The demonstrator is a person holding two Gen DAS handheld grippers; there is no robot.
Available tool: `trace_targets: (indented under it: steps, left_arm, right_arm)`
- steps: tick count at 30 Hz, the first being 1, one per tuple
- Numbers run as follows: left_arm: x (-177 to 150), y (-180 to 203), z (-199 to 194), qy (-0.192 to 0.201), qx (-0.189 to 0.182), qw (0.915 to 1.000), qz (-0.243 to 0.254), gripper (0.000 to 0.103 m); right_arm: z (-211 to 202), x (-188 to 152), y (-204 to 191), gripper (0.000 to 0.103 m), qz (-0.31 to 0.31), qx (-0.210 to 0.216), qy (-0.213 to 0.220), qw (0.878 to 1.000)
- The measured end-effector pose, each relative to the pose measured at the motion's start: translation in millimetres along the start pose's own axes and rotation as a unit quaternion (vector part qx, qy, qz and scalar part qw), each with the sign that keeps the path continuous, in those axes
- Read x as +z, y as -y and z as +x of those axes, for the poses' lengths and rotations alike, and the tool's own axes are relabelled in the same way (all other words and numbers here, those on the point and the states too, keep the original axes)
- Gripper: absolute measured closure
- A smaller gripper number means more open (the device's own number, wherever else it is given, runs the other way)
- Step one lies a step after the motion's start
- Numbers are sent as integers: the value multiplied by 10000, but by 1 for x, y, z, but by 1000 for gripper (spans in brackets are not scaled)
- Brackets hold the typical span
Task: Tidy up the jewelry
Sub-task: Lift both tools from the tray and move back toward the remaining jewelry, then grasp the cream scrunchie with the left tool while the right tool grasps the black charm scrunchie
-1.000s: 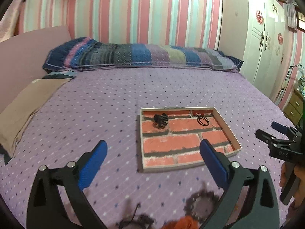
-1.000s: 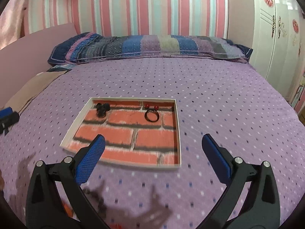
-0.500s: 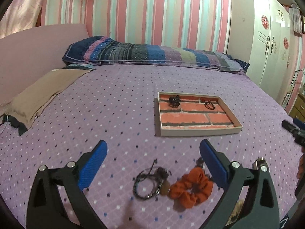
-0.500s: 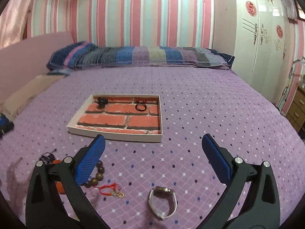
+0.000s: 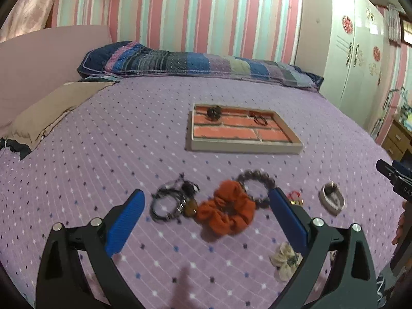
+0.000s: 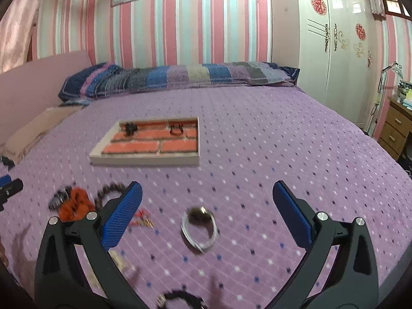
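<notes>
Both grippers hang over the near part of a bed covered in a purple dotted bedspread [image 5: 108, 139], each with its blue-padded jaws spread wide and nothing between them. The left gripper [image 5: 206, 216] frames a loose cluster of pieces lying on the cover: a dark cord bracelet [image 5: 167, 200] on the left, an orange scrunchie [image 5: 228, 212] just right of it, and a brown beaded bracelet [image 5: 257, 180] curling behind the scrunchie and touching it. Farther right lies a small red-and-gold trinket [image 5: 294, 197], and beyond that a wristwatch [image 5: 331, 198] with a pale band. A cream fabric flower clip [image 5: 285, 260] sits near the gripper's right finger.

The right gripper [image 6: 204, 213] has the wristwatch [image 6: 199, 228] between its open fingers on the bedspread, untouched. At the bottom edge of that view a dark beaded loop [image 6: 180, 298] is partly cut off; motion blur makes it hard to say what kind of piece it is.

Farther up the bed rests the shallow tray [image 5: 247, 148], cream-rimmed with a brick-pattern lining (well apart from the loose cluster). Inside it, along the far side, lie a black claw clip [image 5: 214, 112] at the left and a dark hair tie [image 5: 258, 118] at the right, apart from each other. A striped pillow [image 5: 195, 63] runs along the far end of the bed.
</notes>
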State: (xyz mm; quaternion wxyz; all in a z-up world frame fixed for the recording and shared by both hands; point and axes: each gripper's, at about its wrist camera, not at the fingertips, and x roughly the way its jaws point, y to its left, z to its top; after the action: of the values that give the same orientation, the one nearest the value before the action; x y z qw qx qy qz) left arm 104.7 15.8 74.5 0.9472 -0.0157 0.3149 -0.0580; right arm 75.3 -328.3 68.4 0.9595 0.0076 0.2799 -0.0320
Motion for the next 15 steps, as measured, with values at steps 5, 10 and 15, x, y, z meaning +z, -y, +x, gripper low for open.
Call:
trace_targets:
  steps: [5,10,15]
  left_arm:
    - [-32,25,8,-159,-74,9996,216,8]
    - [-61,45,27,-473,-264,9980,316,8]
    - [-79,58,41,-551,-312,9972,403,8]
  right_arm:
    - [-1,-38,11,4,-62,-70,-239,9997]
    - [3,-74,22,4,55,-83,-551,9984]
    - [10,-108,23,4,68,-41,-807,9967]
